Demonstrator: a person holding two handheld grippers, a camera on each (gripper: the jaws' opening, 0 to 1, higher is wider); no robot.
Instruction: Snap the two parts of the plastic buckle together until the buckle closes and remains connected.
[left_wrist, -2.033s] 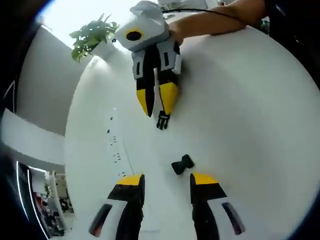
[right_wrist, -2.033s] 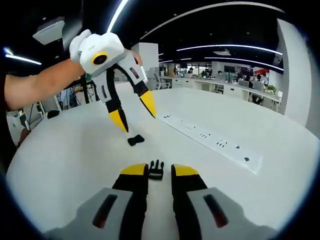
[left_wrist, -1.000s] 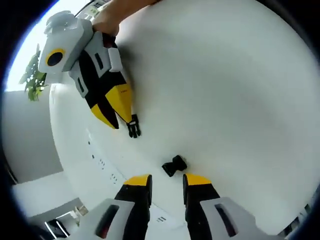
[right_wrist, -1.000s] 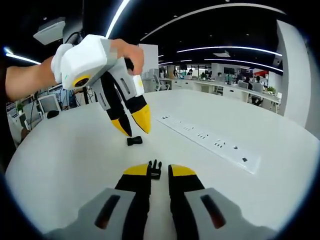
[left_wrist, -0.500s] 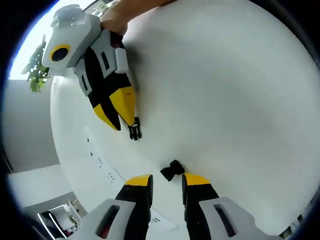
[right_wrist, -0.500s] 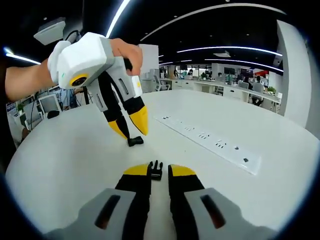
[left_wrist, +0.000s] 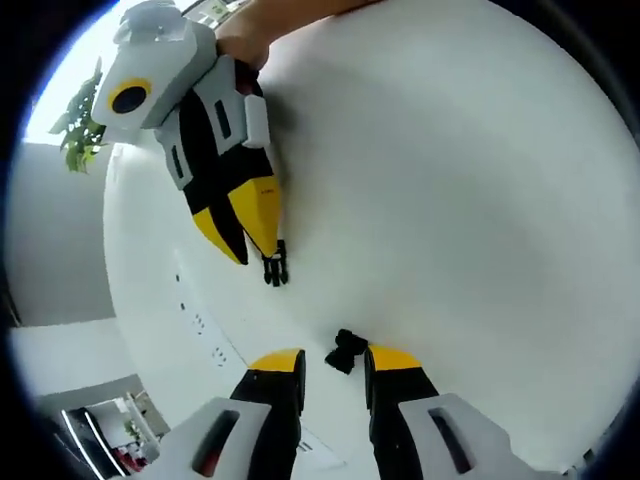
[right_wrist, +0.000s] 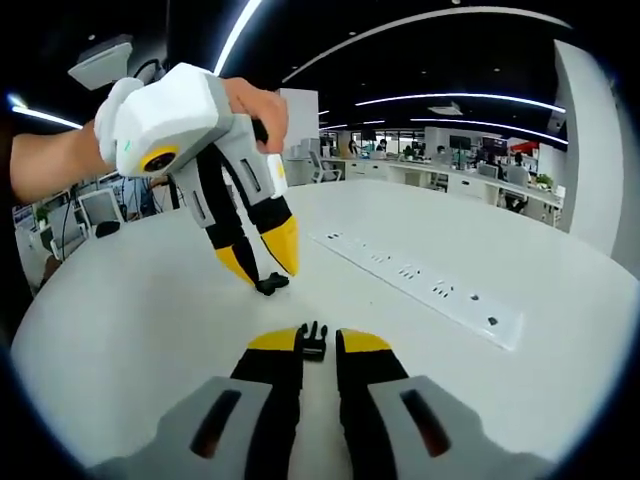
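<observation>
Two buckle halves apart | socket (left_wrist: 347, 351) between left tool (left_wrist: 333, 362) tips | prong piece (right_wrist: 314, 344) between right tool (right_wrist: 318, 345) tips

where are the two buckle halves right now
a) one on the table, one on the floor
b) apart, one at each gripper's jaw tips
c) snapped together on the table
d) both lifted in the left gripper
b: the pronged half lies between the right gripper jaw tips, the socket half sits apart at the left gripper tips, both on the white table.

White table (right_wrist: 150, 300): my right gripper (right_wrist: 319, 345) with jaws slightly parted around the pronged buckle half (right_wrist: 314, 344). My left gripper (right_wrist: 262, 272), tips at the socket buckle half (right_wrist: 270, 284). Power-outlet strip (right_wrist: 420, 280) to the right.
</observation>
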